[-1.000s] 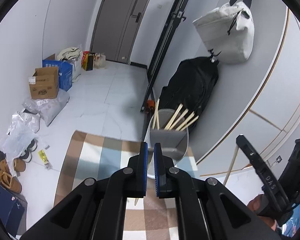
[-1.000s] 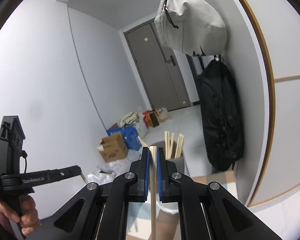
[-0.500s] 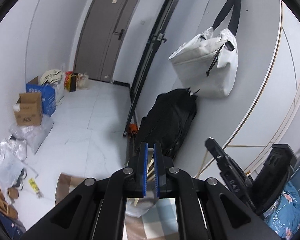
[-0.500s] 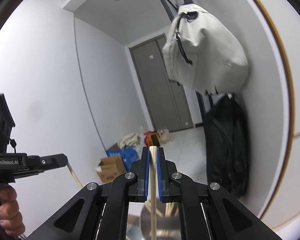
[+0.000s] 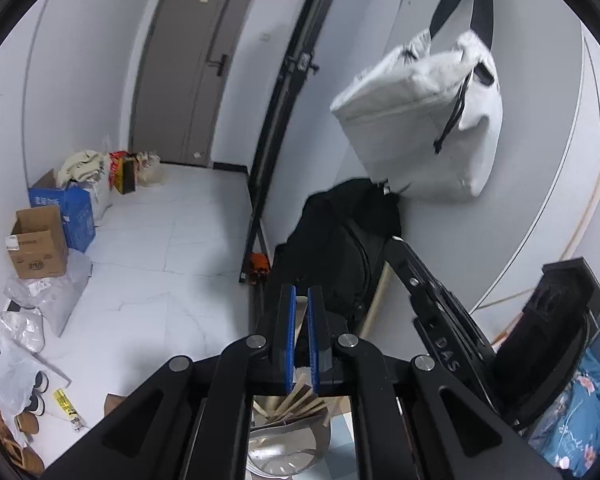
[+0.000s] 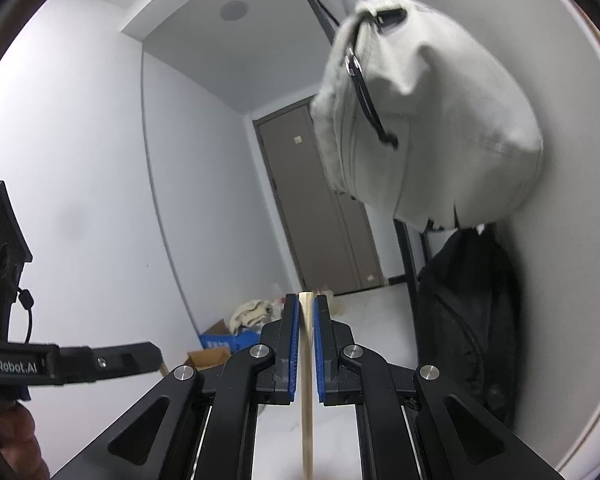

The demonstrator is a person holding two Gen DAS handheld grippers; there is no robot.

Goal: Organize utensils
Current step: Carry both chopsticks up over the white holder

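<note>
I'm pinching a light, stiff, slippery wooden chopstick (image 6: 307, 360) near its top in my right gripper (image 6: 307, 344), while my left gripper (image 5: 299, 336) is clamped shut, apparently on another.

**A home entryway, lived in and cluttered**

A grey entry door (image 5: 196, 64) with a lever handle is closing off the far end at twelve o'clock, and white floor tiles (image 5: 168, 232) are running up to it. Along the wall at nine o'clock, a cardboard box (image 5: 38, 242), a blue carton (image 5: 66, 210) and plastic bags (image 5: 40, 300) are piling up, with sandals (image 5: 14, 436) lying at seven o'clock. At two o'clock a pale canvas bag (image 5: 424, 128) is hanging from the wall above a black garment bag (image 5: 340, 240). A striped rug (image 5: 114, 402) is showing at six o'clock.
</note>
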